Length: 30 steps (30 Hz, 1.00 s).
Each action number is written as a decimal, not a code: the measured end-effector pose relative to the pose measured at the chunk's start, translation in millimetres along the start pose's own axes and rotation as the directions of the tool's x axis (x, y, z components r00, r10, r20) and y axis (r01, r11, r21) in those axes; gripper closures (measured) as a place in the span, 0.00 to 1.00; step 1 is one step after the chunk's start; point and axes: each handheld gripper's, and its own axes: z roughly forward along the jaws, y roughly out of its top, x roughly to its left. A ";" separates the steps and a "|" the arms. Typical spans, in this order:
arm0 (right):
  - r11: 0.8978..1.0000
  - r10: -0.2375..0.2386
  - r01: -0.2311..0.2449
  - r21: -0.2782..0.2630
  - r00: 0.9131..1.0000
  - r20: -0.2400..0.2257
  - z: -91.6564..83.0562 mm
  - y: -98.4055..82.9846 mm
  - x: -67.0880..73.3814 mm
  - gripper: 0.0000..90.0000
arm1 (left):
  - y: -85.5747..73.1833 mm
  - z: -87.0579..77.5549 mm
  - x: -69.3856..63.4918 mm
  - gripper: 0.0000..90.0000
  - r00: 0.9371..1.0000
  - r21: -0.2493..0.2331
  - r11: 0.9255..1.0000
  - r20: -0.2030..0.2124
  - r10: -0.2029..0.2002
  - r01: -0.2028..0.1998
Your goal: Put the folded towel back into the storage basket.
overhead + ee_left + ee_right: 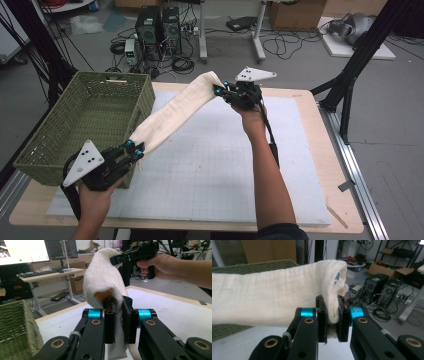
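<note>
A cream cloth (172, 112) is stretched in the air above the table between my two grippers. My left gripper (136, 148), near the table's front left, is shut on the cloth's near end (105, 285), which bunches over its jaws. My right gripper (220, 90), raised over the far middle of the table, is shut on the other end (332, 302); the cloth (267, 302) runs off to the left in the right gripper view. In the left gripper view the right gripper (117, 258) pinches the cloth at the top.
A green woven basket (45, 150) stands on the table's left side, right beside my left gripper. A white gridded mat (220, 165) covers the table. Computers (160, 25), cables and black frame legs (350, 75) are on the floor beyond.
</note>
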 end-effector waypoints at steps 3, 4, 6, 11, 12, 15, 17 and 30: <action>1.000 0.003 -0.003 -0.005 1.000 -0.005 8.9 3.6 2.2 0.92 | 1.9 -4.1 3.9 0.91 1.000 -0.006 1.000 -0.013 0.003 -0.003; 1.000 0.001 -0.001 -0.002 1.000 -0.005 11.9 4.6 2.9 0.92 | 2.2 -5.5 5.2 0.91 1.000 -0.006 1.000 -0.018 0.004 -0.004; 1.000 0.001 -0.001 -0.002 1.000 -0.012 18.3 7.1 3.8 0.92 | 2.5 -8.3 8.3 0.91 1.000 0.000 1.000 -0.030 0.006 -0.006; 1.000 -0.008 0.008 0.004 0.999 -0.032 37.6 16.5 8.0 0.92 | 2.0 -15.7 15.8 0.91 0.998 0.001 1.000 -0.061 -0.007 0.007; 1.000 -0.008 0.008 0.007 0.999 -0.034 41.2 18.4 8.6 0.92 | 2.2 -16.9 16.6 0.91 0.998 0.000 1.000 -0.066 -0.007 0.007; 1.000 -0.005 0.006 0.010 0.999 -0.044 52.4 24.0 10.6 0.92 | 2.9 -20.7 19.1 0.91 0.997 0.003 1.000 -0.081 0.003 -0.002; 1.000 -0.012 0.012 -0.005 0.999 -0.043 58.2 28.2 13.8 0.92 | 2.6 -24.2 22.2 0.91 0.996 0.004 1.000 -0.091 0.002 -0.001; 0.999 -0.036 0.037 0.008 0.995 -0.094 103.4 50.2 32.1 0.92 | -1.2 -48.1 39.9 0.91 0.989 -0.002 0.999 -0.144 -0.038 0.038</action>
